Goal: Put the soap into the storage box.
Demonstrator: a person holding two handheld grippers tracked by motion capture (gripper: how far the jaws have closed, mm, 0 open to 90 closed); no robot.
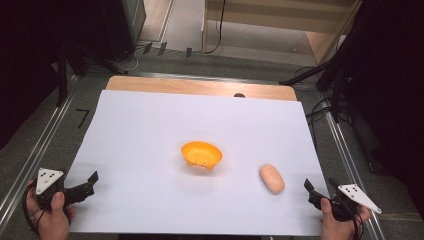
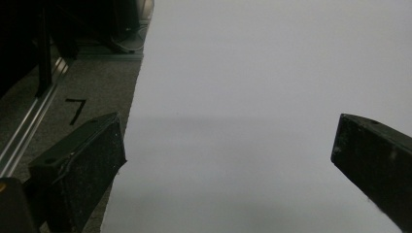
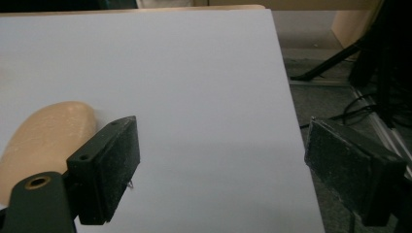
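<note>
An orange bowl (image 1: 201, 154) stands near the middle of the white sheet (image 1: 165, 120). To its right, nearer me, lies a pale tan oblong bread roll (image 1: 271, 178). My left gripper (image 1: 90, 184) rests at the sheet's near left edge, held by a hand. In its own view the left gripper (image 2: 228, 136) is open over bare sheet, nothing between the jaws. My right gripper (image 1: 320, 187) sits at the near right corner, just right of the roll. In the right gripper view the right gripper (image 3: 221, 131) is open and empty, with the roll (image 3: 48, 136) outside its left jaw.
The sheet covers a wooden table whose far edge (image 1: 200, 86) shows. Metal rails (image 1: 35, 145) run along both sides on grey matting with a black tape mark (image 2: 75, 109). Dark stands and cables (image 1: 340, 95) crowd the right and far left.
</note>
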